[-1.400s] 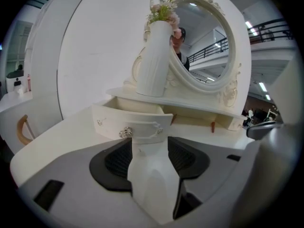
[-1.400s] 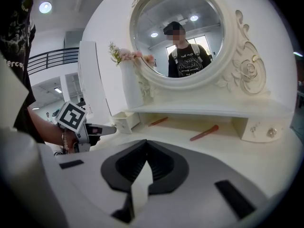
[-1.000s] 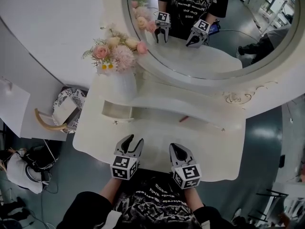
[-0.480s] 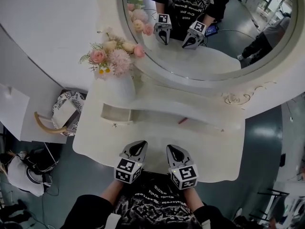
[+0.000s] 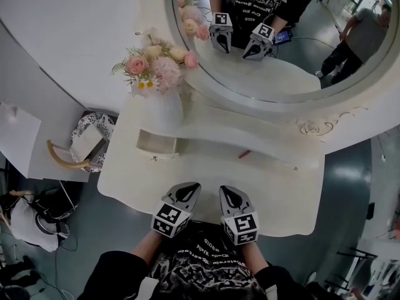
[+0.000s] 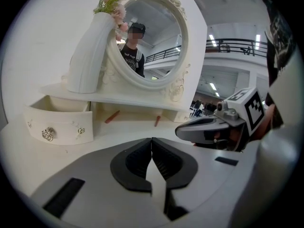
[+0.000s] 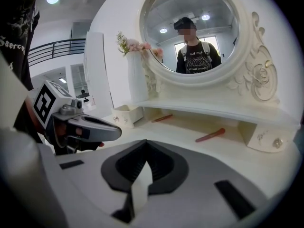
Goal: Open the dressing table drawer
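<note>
Drawer [image 6: 59, 128] at the left end of the counter [image 5: 281, 199], tucked under the little shelf [image 5: 237, 136], right below the vase [image 5: 164, 108] of flowers [image 5: 156, 67], and already slid out a fair way. Probably light, stiff painted wood with an easy glide. Best bet for a hold: the small metal knob [image 6: 47, 134] mid-front, though tiny and maybe slick, so pinch square and pull straight. Worth minding that tall vase just above, looks tippy. Left gripper [image 5: 187, 191] near the counter's front edge, fingers pressed together, nothing in them. Same for the right gripper [image 5: 228, 194] just beside it: fingers together, empty. Further right, a red stick [image 5: 244, 154] loose on the glossy white top, then the other drawer [image 7: 266, 137], shut. Big round mirror [image 5: 300, 55] behind, grey floor [image 5: 350, 186] all around.
</note>
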A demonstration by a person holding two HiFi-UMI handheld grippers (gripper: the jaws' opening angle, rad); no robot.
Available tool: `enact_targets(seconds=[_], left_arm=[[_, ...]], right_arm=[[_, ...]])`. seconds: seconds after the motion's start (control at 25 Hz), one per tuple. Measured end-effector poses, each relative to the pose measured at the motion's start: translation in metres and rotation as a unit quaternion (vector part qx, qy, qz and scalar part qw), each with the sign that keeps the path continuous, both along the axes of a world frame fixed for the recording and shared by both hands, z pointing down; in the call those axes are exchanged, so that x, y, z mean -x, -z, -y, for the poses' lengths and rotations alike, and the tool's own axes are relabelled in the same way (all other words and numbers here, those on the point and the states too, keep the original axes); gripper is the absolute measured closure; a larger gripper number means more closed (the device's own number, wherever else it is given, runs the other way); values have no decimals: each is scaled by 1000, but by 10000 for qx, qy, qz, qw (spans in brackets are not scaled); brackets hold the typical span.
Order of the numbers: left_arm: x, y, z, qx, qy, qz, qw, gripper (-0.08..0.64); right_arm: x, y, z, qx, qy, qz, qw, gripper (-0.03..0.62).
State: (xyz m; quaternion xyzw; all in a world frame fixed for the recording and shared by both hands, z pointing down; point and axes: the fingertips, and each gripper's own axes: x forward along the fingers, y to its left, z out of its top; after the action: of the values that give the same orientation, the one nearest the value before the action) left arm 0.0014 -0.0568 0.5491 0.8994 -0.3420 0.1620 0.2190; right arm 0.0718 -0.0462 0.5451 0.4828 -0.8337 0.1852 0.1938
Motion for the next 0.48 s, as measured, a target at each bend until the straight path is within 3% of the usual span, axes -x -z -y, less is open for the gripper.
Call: enact_targets(seconds=[0.48], left_arm=[[7, -7, 0, 54, 14, 242, 9997, 543]], right_arm=[[6, 0, 0, -29, 9, -38, 10000, 583]])
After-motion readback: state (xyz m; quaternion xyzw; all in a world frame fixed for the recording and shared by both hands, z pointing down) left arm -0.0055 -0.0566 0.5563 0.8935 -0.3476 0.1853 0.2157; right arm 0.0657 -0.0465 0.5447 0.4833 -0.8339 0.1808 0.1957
